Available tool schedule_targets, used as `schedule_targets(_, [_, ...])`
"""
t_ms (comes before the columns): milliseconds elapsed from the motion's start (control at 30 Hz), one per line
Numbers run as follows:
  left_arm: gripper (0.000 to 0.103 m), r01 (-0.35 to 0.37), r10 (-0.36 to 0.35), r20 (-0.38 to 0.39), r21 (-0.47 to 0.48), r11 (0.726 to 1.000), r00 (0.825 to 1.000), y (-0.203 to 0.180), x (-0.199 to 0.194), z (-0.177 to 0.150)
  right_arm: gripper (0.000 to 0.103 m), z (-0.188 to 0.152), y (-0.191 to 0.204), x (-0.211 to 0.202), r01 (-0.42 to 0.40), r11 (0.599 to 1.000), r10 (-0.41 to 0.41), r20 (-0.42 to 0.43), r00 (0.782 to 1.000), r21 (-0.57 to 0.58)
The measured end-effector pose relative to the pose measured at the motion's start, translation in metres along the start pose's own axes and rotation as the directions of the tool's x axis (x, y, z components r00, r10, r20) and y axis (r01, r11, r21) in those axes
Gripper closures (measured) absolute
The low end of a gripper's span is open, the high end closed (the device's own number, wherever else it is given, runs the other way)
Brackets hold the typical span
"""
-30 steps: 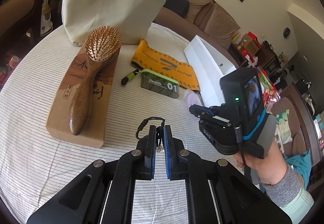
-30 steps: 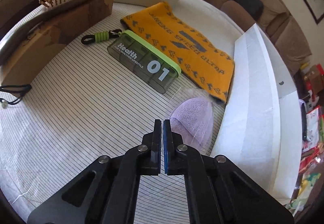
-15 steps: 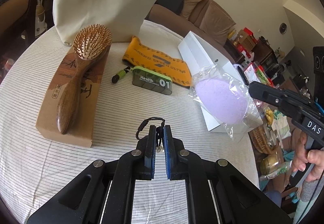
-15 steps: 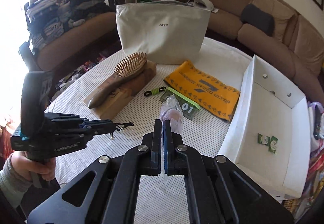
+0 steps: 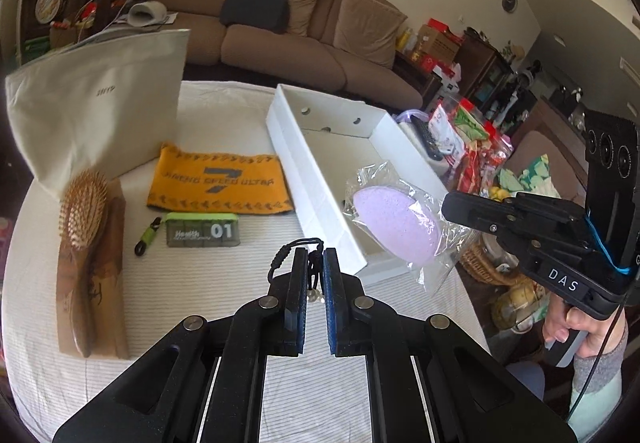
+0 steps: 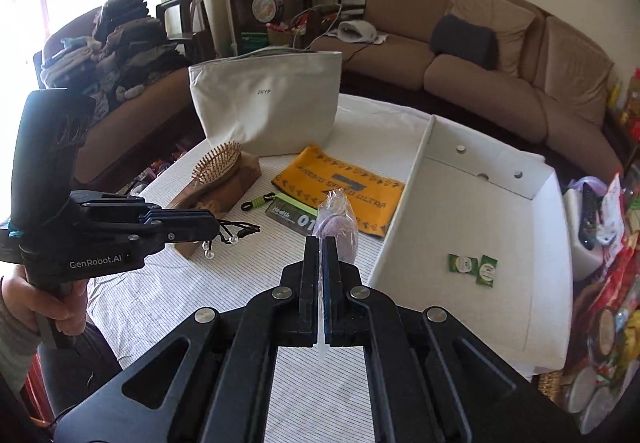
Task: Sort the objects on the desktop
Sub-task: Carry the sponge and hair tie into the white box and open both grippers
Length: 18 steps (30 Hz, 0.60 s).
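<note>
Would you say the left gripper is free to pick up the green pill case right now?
Probably not yet: the left gripper is shut on a black cord. The pill case itself lies uncovered on the table just ahead, nothing between them.

One hairbrush (image 5: 82, 207), two green sachets (image 6: 473, 267).

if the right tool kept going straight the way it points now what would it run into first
Probably the green pill case on the table: the right tool, shut on the bagged purple sponge, aims over it, with the orange cloth just beyond. Depth is unclear; it may pass above both.
</note>
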<state>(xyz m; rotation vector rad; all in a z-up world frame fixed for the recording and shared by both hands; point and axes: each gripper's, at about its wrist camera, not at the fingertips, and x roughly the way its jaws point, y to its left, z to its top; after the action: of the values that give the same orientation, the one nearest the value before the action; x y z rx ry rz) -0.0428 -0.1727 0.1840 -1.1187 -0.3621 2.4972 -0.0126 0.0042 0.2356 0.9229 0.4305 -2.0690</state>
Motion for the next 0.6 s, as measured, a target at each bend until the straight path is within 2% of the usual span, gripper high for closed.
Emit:
schedule_targets(133, [0.097, 0.028, -0.027, -0.028, 0.03, 0.999, 0.999, -0.038, 0.022, 0.033, 0.101, 0.004, -0.051, -0.015, 0.046, 0.998, -0.047, 0.01, 0.999, 0.052])
schedule_targets(300, [0.097, 0.046, -0.042, -0.091, 0.04, 0.998, 0.995, -0.076, 0.074, 0.064, 0.101, 0.002, -0.117, -0.014, 0.14, 0.987, -0.14, -0.012, 0.99, 0.084])
schedule_targets(467, [0.097, 0.03, -0.02, -0.162, 0.06, 0.998, 0.987, -0.106, 0.136, 0.079, 0.101, -0.013, -0.181, 0.018, 0.229, 0.969, -0.221, -0.087, 0.971, 0.092])
schedule_targets(600, [0.097, 0.004, 0.008, -0.212, 0.056, 0.998, 0.977, -0.112, 0.181, 0.085, 0.101, -0.024, -0.227, 0.06, 0.283, 0.956, -0.268, -0.163, 0.95, 0.08])
